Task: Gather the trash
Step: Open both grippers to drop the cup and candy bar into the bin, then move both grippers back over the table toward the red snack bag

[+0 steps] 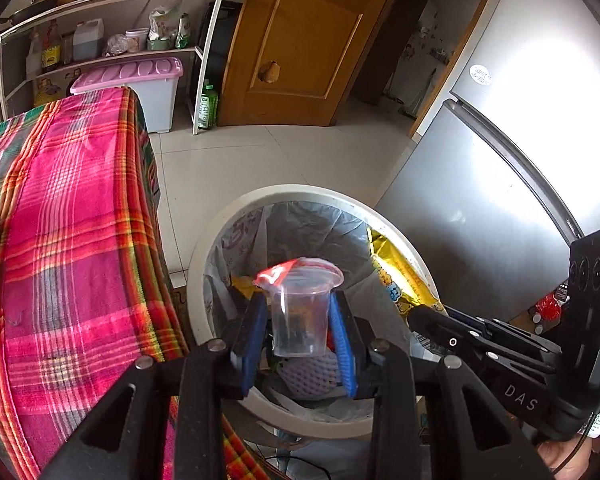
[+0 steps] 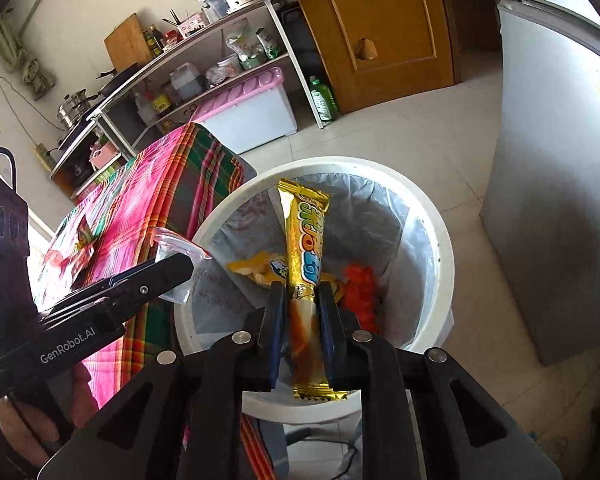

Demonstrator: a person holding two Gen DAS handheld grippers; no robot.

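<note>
The left gripper pinches a clear plastic cup with a peeled-back red foil lid, its blue-padded fingers pressed on the cup's two sides, and it hangs right over the mouth of the round white bin lined with a grey plastic bag. The right gripper grips a long gold foil snack wrapper near its lower end, fingers squeezed against it, so the wrapper stands up toward twelve o'clock above the same white bin. In the left wrist view that gold wrapper shows at about three o'clock of the cup, near the bin's rim.

Some trash already lies inside the bag: a yellow packet and something orange-red in the right view, a pale purple foam net in the left.

Both pieces look ready to drop, so the step in hand seems to be the release. To do it well, each piece should sit inside the rim before the fingers spread. The cup is light and may cling to a pad, so open wide. The wrapper is long and its top leans toward the far rim at twelve o'clock; tilting it down first would likely stop it from lodging across the edge. The pink and green plaid cloth on the table sits just beside the bin at nine o'clock, so keep the left gripper from drifting that way
</note>
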